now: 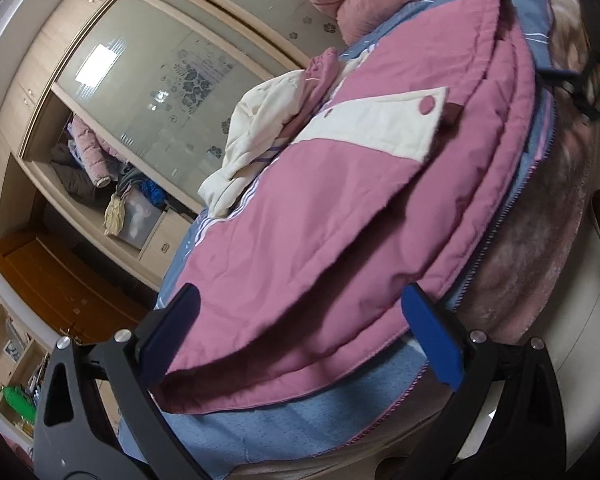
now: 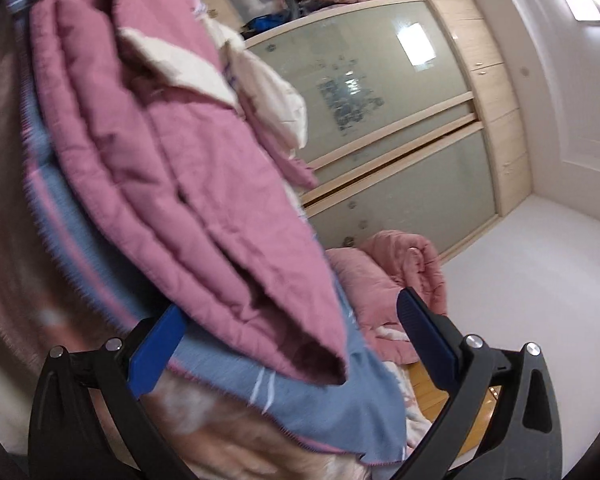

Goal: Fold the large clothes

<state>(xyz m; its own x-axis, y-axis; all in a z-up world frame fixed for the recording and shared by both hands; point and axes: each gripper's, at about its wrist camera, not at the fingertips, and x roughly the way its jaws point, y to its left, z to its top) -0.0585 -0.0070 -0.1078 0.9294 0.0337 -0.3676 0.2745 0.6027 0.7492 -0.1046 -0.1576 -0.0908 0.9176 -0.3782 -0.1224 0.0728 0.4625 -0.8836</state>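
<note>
- Left wrist: left gripper (image 1: 300, 344) jaws apart, straddling the pink jacket (image 1: 339, 208) hem at 6 o'clock on the bed (image 1: 300, 432) — a shallow bite risks catching only the top layer.
- Right wrist: right gripper (image 2: 292, 344) jaws apart around the jacket corner at 7 o'clock — may snag the blue sheet (image 2: 331, 412) underneath.

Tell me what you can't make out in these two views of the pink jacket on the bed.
- Pink jacket: far collar end in the left wrist view is hidden by its bunched cream lining.
- Jacket hem corner: right wrist view is motion-blurred, so stitching is unreadable.
- Bed: cut off by the fisheye edge.
- Wardrobe shelf clothes: too small to identify.
- Both tongs, left and right, stand open; contact with fabric is unclear.
</note>
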